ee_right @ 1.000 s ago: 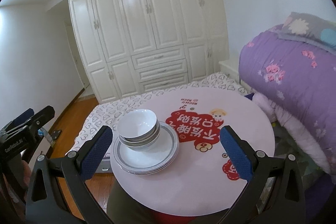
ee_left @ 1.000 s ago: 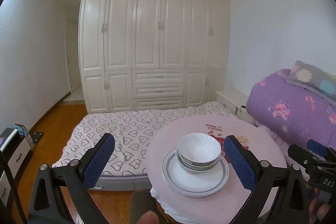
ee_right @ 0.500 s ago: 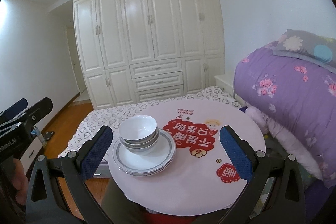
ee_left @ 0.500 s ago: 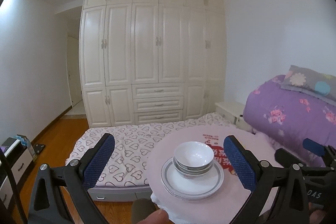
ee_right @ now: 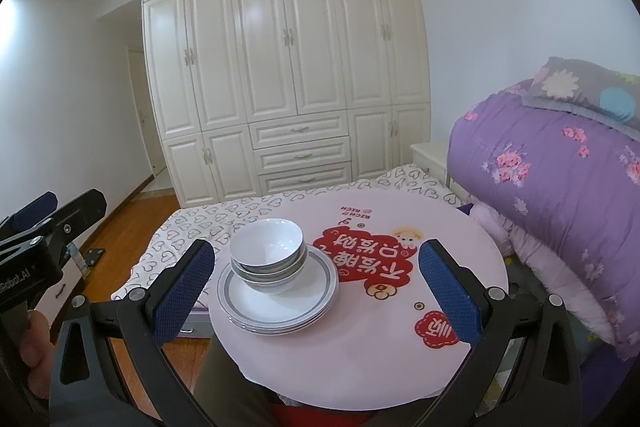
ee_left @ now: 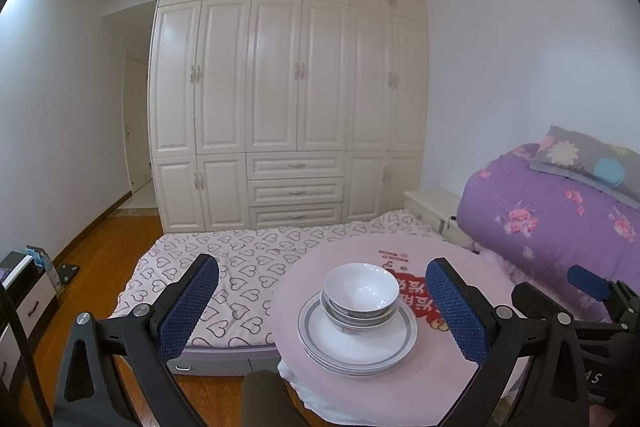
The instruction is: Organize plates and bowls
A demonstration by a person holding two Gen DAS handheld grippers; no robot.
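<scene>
A stack of white bowls (ee_left: pixel 360 297) (ee_right: pixel 267 253) sits on a stack of white, grey-rimmed plates (ee_left: pixel 394 341) (ee_right: pixel 316 289) at the left part of a round pink table (ee_left: pixel 440 387) (ee_right: pixel 380 339). My left gripper (ee_left: pixel 322 301) is open and empty, held back from the table and above it, with the stack between its blue pads. My right gripper (ee_right: pixel 312 285) is open and empty, also back from the table, framing the stack and the table's red print. Each gripper's body shows at the edge of the other's view.
A low mattress with heart-print sheet (ee_left: pixel 240 259) (ee_right: pixel 208 223) lies behind the table. A purple quilt pile (ee_left: pixel 552 223) (ee_right: pixel 560 179) stands to the right. White wardrobes (ee_left: pixel 288 87) fill the back wall. A small cabinet (ee_left: pixel 24 291) stands at far left on the wood floor.
Both grippers have pulled back and tilted up from the table, so the stack looks smaller and lower. Bowls and plates have not moved. Both stay open.
</scene>
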